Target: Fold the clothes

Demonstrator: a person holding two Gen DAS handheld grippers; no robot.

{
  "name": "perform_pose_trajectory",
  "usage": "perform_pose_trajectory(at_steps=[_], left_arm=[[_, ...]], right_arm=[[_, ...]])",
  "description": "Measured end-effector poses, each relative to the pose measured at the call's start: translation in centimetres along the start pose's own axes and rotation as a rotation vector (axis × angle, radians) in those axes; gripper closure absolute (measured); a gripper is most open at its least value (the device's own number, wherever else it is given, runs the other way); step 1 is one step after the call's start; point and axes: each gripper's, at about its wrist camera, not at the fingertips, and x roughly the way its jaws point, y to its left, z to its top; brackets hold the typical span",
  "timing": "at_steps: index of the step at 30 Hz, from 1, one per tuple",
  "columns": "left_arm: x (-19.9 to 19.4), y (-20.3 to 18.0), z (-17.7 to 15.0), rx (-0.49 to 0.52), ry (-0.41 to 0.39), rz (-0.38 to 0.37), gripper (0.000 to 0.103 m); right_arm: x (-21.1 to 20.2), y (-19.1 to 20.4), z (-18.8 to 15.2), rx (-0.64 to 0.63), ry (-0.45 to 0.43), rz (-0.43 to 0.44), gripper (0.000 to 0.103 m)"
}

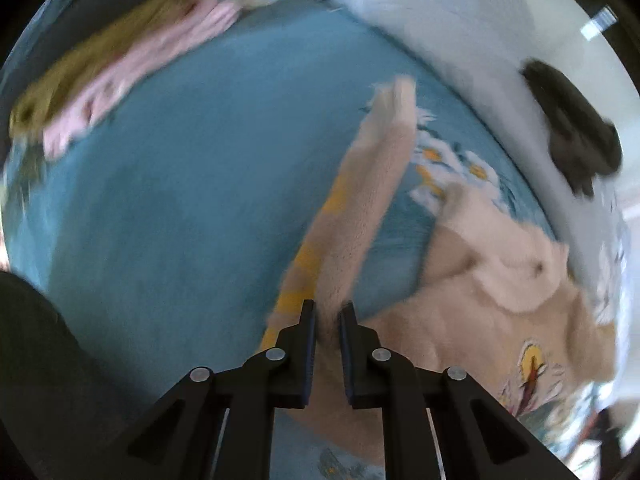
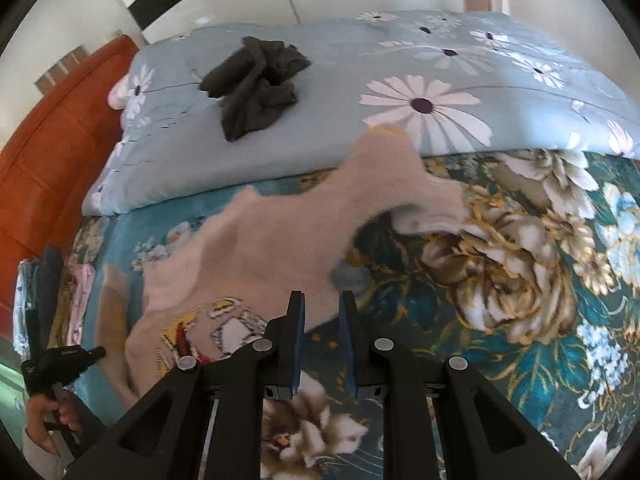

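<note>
Far left in your right wrist view, a stack of folded clothes point(image 2: 48, 292) is cut off by the frame edge, and your left hand point(image 2: 48, 420) shows only in part below it. The left wrist view is badly motion-blurred. There your left gripper point(image 1: 328, 312) has its jaws pinching a sleeve of the beige sweater point(image 1: 460, 312), which hangs stretched up and away from the fingers. The sweater's body sprawls on the teal floral blanket point(image 1: 180, 200), its printed front smeared and unreadable. In the right wrist view your right gripper point(image 2: 322, 304) has its jaws slightly parted with nothing between them, above the sweater's edge. Beyond, a dark crumpled garment point(image 2: 256, 84) rests on the daisy-print duvet point(image 2: 440, 80).
</note>
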Motion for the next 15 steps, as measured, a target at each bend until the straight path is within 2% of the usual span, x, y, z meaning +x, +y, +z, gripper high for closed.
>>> perform_pose_trajectory(at_steps=[3,9,12,15], left_arm=[[-0.1,1.4,-0.1,-0.064,0.034,-0.011,0.088],[-1.9,1.9,-0.2,-0.066,0.008,0.015,0.087],[-3.5,1.5,-0.1,-0.022,-0.034,0.051,0.087],[-6.1,0.8,0.4,0.021,-0.139,0.098,0.082]], right_arm=[[1.3,1.5,0.5,-0.025,0.018,0.031,0.085],[3.9,5.1,1.0,-0.087,0.054,0.091,0.085],[4.9,6.5,1.6,-0.114,0.063,0.109,0.085],[5.8,7.4,2.7,-0.147,0.064,0.115,0.085]])
